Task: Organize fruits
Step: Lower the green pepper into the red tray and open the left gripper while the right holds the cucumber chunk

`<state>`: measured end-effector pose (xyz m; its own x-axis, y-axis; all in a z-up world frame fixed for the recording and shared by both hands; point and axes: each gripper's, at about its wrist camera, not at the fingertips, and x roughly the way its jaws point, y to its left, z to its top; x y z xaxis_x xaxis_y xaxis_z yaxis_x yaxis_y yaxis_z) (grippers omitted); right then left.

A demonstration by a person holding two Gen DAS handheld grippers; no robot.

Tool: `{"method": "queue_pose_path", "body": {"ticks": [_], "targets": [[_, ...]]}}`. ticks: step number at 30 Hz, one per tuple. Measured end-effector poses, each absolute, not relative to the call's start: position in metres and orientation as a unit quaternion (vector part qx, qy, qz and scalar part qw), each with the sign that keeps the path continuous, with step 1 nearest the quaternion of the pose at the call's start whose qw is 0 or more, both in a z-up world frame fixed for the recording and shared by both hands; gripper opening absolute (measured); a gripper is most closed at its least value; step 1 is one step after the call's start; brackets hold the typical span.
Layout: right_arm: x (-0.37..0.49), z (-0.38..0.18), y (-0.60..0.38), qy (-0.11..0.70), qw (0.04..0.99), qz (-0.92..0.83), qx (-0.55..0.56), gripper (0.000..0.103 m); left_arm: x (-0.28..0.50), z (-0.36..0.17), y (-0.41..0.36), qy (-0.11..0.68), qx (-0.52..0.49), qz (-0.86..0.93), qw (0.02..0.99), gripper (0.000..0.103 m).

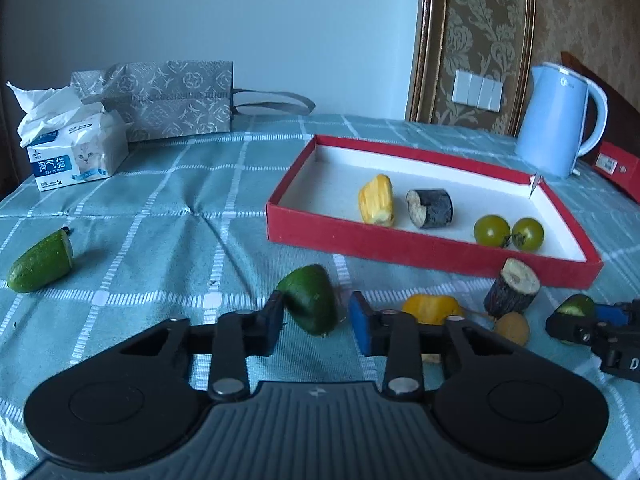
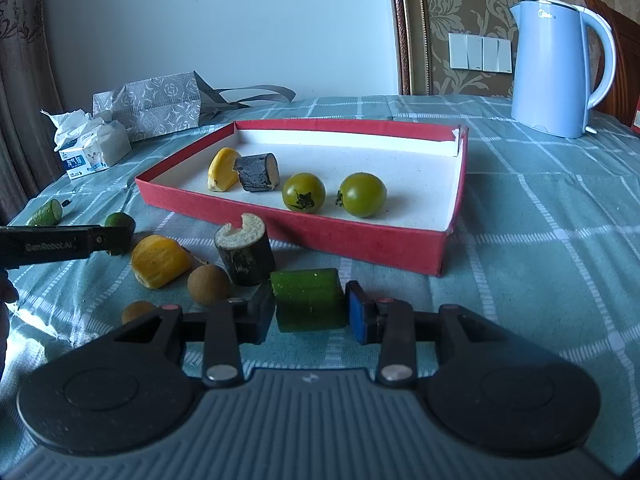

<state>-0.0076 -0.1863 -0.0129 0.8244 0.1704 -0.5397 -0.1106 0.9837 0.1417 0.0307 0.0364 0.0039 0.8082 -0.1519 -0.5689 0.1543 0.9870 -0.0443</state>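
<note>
A red tray (image 1: 420,248) (image 2: 348,236) holds a yellow piece (image 1: 377,200), a dark cane stub (image 1: 430,208) and two green tomatoes (image 1: 492,231) (image 1: 528,233). My left gripper (image 1: 316,318) is open around a green cucumber end (image 1: 310,300); its left pad touches it and the right pad stands off. My right gripper (image 2: 310,308) has a cucumber chunk (image 2: 308,300) between its pads, a small gap showing at the right pad. In front of the tray lie a cane stub (image 2: 244,252), a yellow piece (image 2: 160,260) and two longans (image 2: 208,283) (image 2: 138,310).
Another cucumber end (image 1: 40,262) lies at the far left. A tissue pack (image 1: 76,156) and a grey bag (image 1: 168,100) stand at the back left, a blue kettle (image 1: 560,120) at the back right, with a red box (image 1: 618,168) beside it.
</note>
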Motion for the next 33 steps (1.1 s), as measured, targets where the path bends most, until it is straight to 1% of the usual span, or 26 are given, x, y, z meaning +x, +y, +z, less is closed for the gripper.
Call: {"method": "queue_pose_path", "body": {"ticks": [2,12,17,25,33], "targets": [[-0.008,-0.013,-0.186,0.287,0.954,0.074,0.052,0.036,0.031,0.003,0.036,0.299,0.005,-0.075,0.951,0.028],[-0.008,-0.013,-0.186,0.287,0.954,0.073,0.051,0.036,0.031,0.004,0.037,0.293,0.003,-0.077,0.953,0.028],[-0.008,-0.013,-0.186,0.287,0.954,0.074,0.051,0.036,0.024,0.011,0.036,0.268,0.007,-0.078,0.960,0.027],[-0.008,-0.013,-0.186,0.288,0.954,0.073,0.051,0.036,0.020,0.016,0.028,0.251,0.025,-0.081,0.964,0.026],[-0.008,-0.013,-0.186,0.288,0.954,0.073,0.051,0.036,0.026,0.035,0.020,0.219,0.030,-0.090,0.971,0.026]]}}
